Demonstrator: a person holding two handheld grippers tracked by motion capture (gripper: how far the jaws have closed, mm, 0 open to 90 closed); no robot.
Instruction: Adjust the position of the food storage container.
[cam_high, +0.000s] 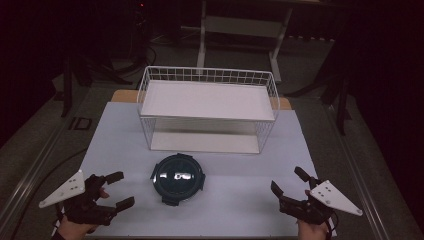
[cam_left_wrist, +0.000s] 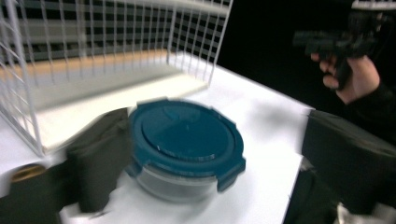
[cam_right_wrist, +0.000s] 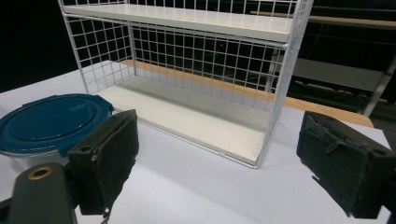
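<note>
At the near left corner of the white table (cam_high: 125, 135), the left gripper (cam_high: 120, 190) is held low by a hand that enters from the near edge, its jaws spread wide with nothing between them and pointed rightward at the container. In the left gripper view the round container with a dark teal lid (cam_left_wrist: 184, 140) is seen just beyond the jaws, untouched, and the other hand is seen farther off. In the high view the container (cam_high: 177, 177) is set at the middle of the table's near half, well apart from both grippers. Bare tabletop is left on either side of it and along the near edge. Just beyond it, a white wire shelf rack (cam_high: 207, 107) is stood across the far half, its lower tier open toward the container. At the near right corner, the right gripper (cam_high: 289, 182) is held low, its jaws likewise apart and empty, angled toward the rack.
</note>
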